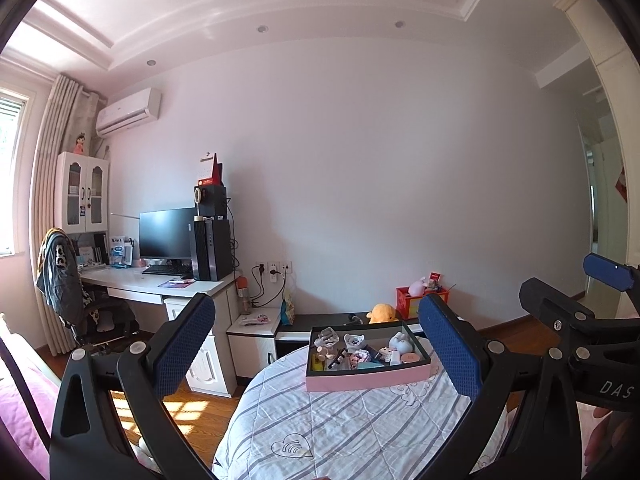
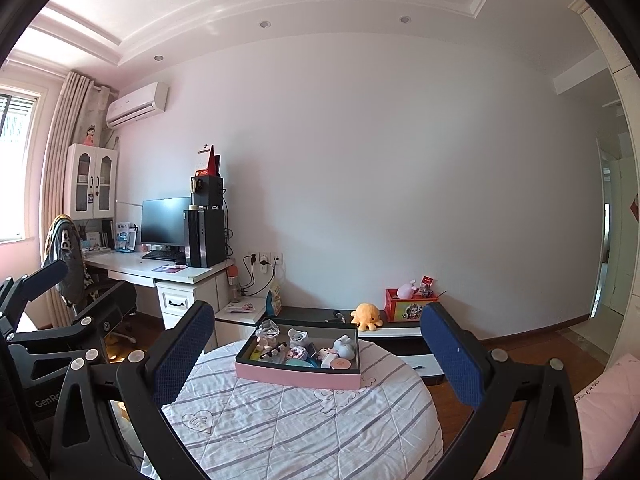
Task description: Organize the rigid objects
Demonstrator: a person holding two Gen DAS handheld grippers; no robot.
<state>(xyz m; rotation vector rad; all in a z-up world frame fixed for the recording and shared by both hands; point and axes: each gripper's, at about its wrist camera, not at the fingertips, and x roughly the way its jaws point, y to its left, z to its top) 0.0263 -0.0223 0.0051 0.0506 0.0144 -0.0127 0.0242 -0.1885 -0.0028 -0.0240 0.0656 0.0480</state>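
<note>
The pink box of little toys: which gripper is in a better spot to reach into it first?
Probably the right gripper. In its view the pink box sits almost centred between its open fingers. In the left wrist view the box lies off toward the left gripper's right finger. Both are empty and well short of it.

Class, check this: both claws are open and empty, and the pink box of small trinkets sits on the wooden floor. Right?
Not quite. The pink box sits on the striped quilt, not the floor, as the right wrist view shows. The left claw and right claw are indeed open and empty.
</note>
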